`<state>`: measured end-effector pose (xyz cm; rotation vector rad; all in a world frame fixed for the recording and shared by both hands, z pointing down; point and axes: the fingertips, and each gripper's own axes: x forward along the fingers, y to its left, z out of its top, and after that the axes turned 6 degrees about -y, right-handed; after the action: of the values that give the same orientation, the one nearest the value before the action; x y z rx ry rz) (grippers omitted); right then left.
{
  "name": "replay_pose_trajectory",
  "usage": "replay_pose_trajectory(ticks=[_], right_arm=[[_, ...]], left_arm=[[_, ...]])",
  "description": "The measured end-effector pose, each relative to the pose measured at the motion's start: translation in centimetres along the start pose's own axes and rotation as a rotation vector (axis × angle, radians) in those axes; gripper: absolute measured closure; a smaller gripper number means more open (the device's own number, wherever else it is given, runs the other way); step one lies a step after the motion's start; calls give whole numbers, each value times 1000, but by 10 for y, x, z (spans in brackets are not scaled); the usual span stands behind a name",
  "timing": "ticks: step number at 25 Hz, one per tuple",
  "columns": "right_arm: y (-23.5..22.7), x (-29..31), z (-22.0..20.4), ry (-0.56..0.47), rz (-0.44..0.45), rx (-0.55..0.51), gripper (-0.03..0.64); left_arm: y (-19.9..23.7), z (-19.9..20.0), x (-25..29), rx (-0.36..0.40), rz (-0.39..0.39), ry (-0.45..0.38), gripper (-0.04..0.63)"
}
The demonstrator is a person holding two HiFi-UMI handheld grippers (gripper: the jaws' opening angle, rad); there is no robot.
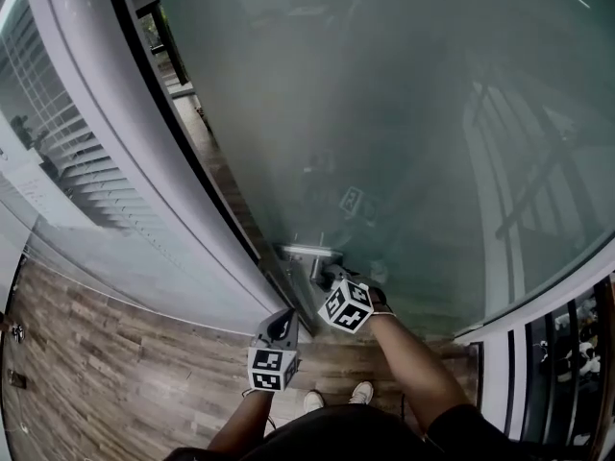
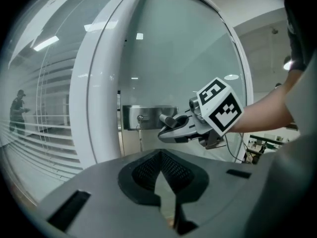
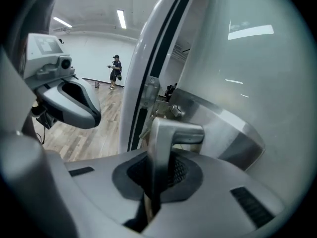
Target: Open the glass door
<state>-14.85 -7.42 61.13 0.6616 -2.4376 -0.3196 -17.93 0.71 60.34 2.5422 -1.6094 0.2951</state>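
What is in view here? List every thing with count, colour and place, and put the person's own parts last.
glass door: one, frosted grey-green, upper right of the head view.
door frame: one, white, left of the glass.
door handle: one, silver lever, between the right gripper's jaws.
key: one, metal, in the lock beside the handle.
blinds: one set, white, far left.
floor: one, brown wood planks, below.
distant person: one, dark clothes, across the room.
shoes: two, white, bottom centre.
left gripper: one, grey, shut, empty, short of the door.
right gripper: one, grey, shut on the door handle.
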Motion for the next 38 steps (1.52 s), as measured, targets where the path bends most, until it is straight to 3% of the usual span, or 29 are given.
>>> replay_pose_trajectory(ticks=[4, 15, 20, 31, 38], right_arm=[[-26, 12, 2, 12, 11, 31, 603], [-104, 39, -20, 63, -19, 115, 603], [-156, 55, -31, 72, -48, 150, 603], [-291, 88, -73, 109, -141, 247, 603], [-389, 109, -104, 139, -208, 324, 603]], left_arm=[[-13, 12, 17, 33, 7, -1, 592], [-23, 27, 53, -31, 44, -26, 592], [-25, 36, 103, -68, 4, -4, 592], [21, 93, 230, -77, -32, -66, 592], [53, 115, 283, -73, -37, -95, 592]])
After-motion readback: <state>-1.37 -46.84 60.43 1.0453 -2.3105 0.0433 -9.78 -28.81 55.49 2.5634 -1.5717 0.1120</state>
